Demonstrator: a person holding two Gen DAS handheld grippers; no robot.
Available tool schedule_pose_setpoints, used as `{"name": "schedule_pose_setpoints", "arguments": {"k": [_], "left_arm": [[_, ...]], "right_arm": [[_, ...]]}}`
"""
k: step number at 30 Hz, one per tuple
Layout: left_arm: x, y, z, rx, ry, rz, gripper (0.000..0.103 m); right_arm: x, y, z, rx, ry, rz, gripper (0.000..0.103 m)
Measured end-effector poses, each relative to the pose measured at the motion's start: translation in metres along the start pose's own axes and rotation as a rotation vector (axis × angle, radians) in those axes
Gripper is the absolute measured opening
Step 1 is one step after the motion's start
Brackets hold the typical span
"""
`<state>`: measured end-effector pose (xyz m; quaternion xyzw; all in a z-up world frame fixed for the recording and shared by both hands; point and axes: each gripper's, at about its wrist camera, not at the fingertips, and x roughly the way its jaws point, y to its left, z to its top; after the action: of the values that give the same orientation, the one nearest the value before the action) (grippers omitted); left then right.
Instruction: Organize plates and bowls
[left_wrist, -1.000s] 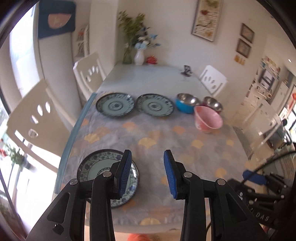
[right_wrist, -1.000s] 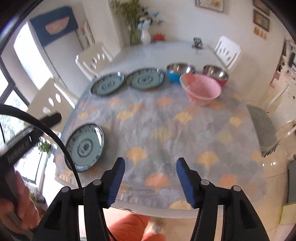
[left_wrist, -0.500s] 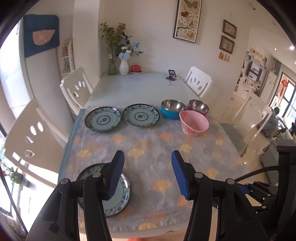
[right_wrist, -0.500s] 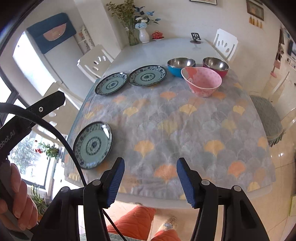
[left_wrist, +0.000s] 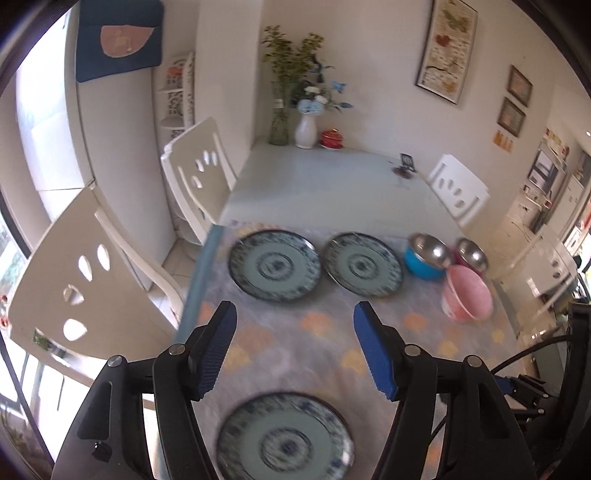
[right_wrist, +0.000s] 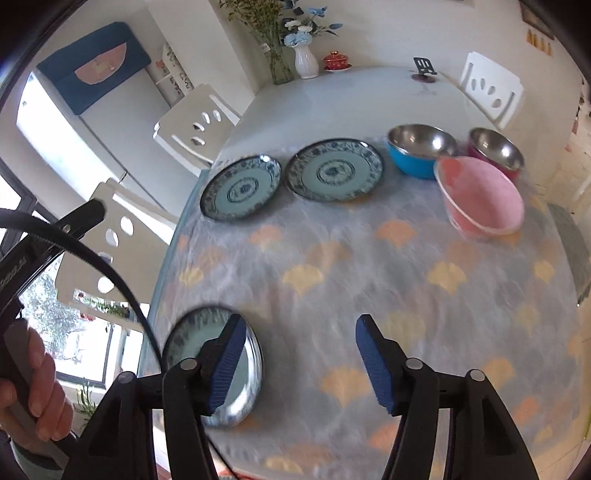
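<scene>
Three blue-patterned plates lie on the tablecloth: one near the front edge (left_wrist: 284, 443) and two side by side farther back (left_wrist: 273, 269) (left_wrist: 364, 269). Right of them stand a blue steel bowl (left_wrist: 424, 258), a magenta steel bowl (left_wrist: 471, 254) and a tilted pink bowl (left_wrist: 467, 295). My left gripper (left_wrist: 295, 352) hovers above the near plate, its jaws opening and nothing between them. My right gripper (right_wrist: 300, 363) hangs over bare cloth just right of the near plate (right_wrist: 188, 343), which its left finger partly hides. Its jaws are opening and hold nothing too.
White chairs (left_wrist: 85, 280) (left_wrist: 199, 173) line the table's left side and another (left_wrist: 458, 192) stands at the far right. A vase of flowers (left_wrist: 306, 129), a red lidded cup (left_wrist: 332, 139) and a small stand (left_wrist: 406, 162) sit at the far end. A hand (right_wrist: 40, 387) holds the left gripper's handle.
Both grippers' jaws have widened. The left gripper has shifted left so the near plate now lies between its fingers in view. The right gripper has moved in closer to the table.
</scene>
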<state>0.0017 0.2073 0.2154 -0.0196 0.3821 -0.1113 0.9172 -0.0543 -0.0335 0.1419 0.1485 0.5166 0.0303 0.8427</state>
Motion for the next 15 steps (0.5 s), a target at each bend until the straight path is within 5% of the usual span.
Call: {"name": "schedule_pose_setpoints", "arguments": {"k": [2,7,12,15], "left_arm": [[0.011,0.011,0.014,0.011,-0.004,0.007,0.065],[0.057,0.035,0.046,0.062,0.034,0.018,0.068],[0.121,0.063,0.057,0.041,0.131,-0.097,0.067],[0.18,0.087,0.062,-0.036,0.235,-0.207,0.053]], "right_arm": [[0.011,0.004,0.02,0.003,-0.01,0.003,0.075],[0.044,0.015,0.068,0.031,0.003,0.036,0.076],[0.085,0.028,0.096,0.064,0.047,0.059,0.076],[0.116,0.03,0.106,0.097,0.081,0.068,0.076]]}}
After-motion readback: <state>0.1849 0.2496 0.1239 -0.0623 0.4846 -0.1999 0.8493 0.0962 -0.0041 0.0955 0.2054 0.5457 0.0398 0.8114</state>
